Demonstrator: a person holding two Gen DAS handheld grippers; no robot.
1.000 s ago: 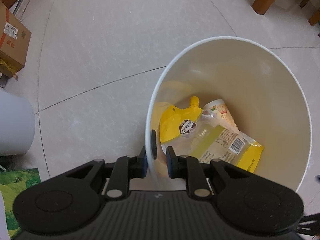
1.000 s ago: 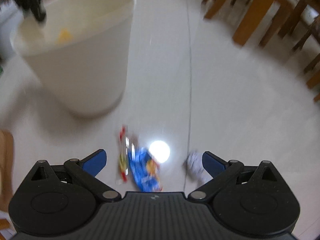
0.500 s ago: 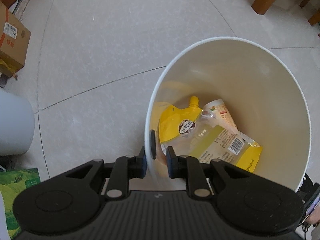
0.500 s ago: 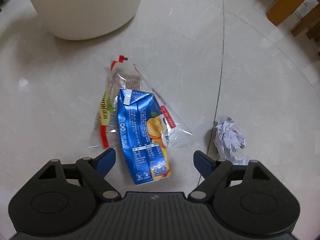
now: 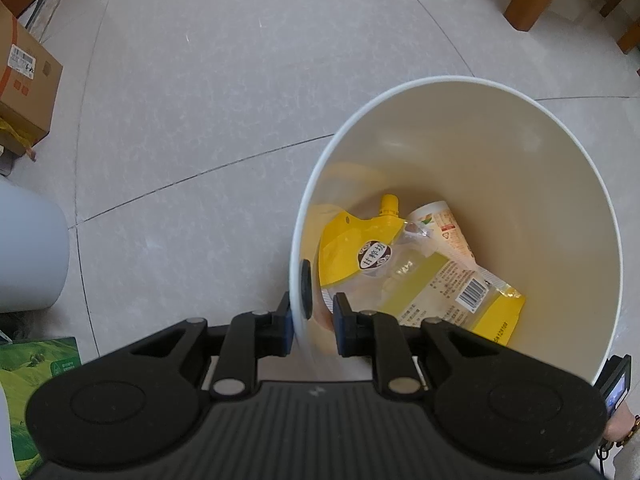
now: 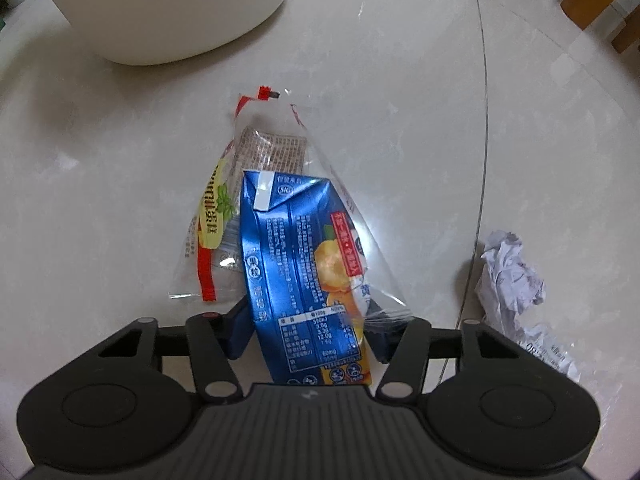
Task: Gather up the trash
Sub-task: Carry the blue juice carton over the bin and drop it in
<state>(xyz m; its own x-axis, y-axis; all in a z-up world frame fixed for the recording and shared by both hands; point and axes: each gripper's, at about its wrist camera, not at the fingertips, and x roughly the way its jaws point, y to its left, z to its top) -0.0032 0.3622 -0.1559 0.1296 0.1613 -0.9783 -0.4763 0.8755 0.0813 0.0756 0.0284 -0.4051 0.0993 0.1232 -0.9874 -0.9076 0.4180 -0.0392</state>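
While the left gripper (image 5: 311,316) pinches the white plastic bin's rim (image 5: 297,272), the right gripper (image 6: 307,330) is closing around the blue juice carton (image 6: 298,276) on the floor; the clear crinkly wrapper (image 6: 256,200) underneath might get snagged and dragged along.

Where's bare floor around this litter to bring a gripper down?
Bare tile lies between the white bin and the clear wrapper, and left of the wrapper. Crowded: blue carton overlapping the wrapper, crumpled paper just right.
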